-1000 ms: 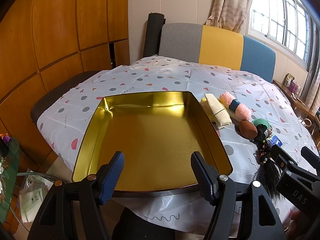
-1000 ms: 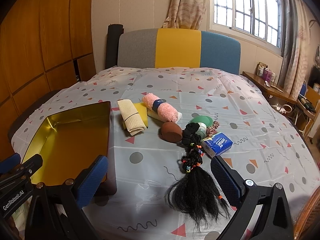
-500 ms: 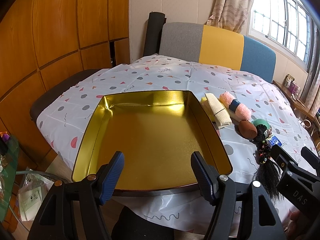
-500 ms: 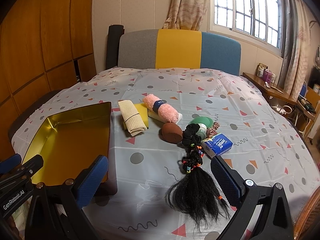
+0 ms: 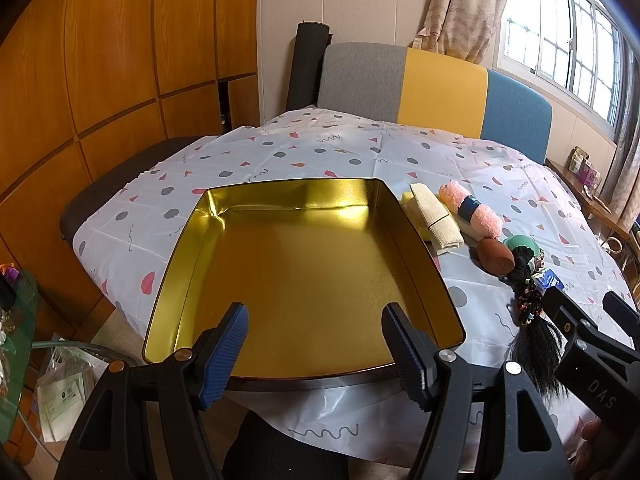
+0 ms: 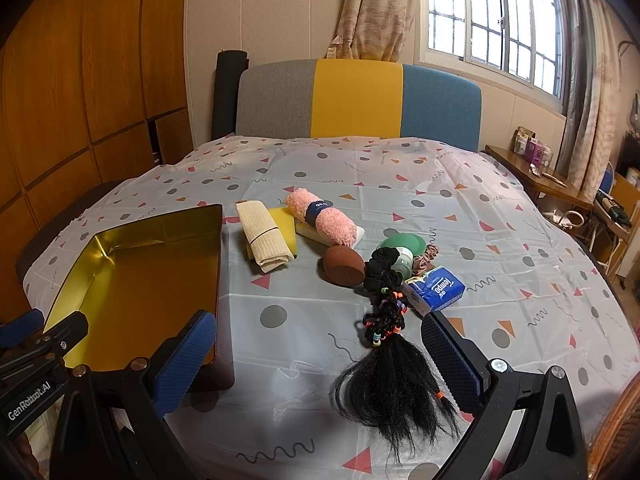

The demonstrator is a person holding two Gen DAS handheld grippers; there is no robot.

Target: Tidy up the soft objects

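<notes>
Left tongs (image 5: 314, 344) hover spread over the empty gold tin (image 5: 304, 268); right tongs (image 6: 320, 354) gape above the black hairpiece (image 6: 390, 368). Nothing is packed yet. Soft things lie at the tin's three o'clock; grasping comes next.

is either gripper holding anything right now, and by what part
Nothing is held. The left gripper hangs open over the gold tray, and the right gripper is open above the black hairpiece, not touching it.

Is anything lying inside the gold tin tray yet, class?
No: in the left wrist view the gold tin tray shows only its bare shiny floor, while the pink rolled towel lies outside it on the tablecloth.
</notes>
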